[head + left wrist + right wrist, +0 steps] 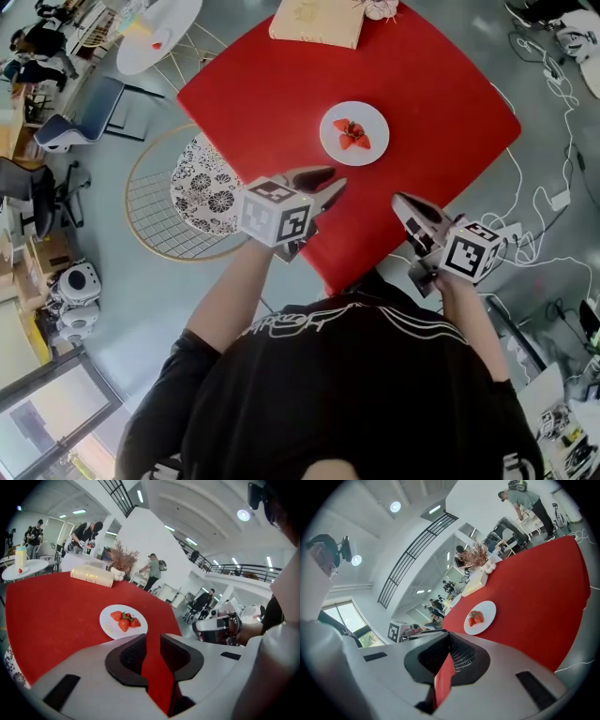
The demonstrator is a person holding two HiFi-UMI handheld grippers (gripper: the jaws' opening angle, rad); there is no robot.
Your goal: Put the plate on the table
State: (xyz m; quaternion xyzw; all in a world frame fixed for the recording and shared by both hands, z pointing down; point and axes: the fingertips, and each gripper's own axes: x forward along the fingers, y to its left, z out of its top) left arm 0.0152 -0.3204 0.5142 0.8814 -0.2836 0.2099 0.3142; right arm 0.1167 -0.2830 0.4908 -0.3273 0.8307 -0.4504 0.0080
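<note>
A red table stands in a big bright room with a gray floor. The white plate sits flat on the table with red strawberries on it. It is out in front of both claws, and neither one touches it. The left claw is open just a little and holds nothing; only red table shows in the gap. The right claw is pinched closed at its tips and is empty too.

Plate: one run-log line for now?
plate on red table, holds strawberries | left gripper open, empty | right gripper shut, empty
</note>
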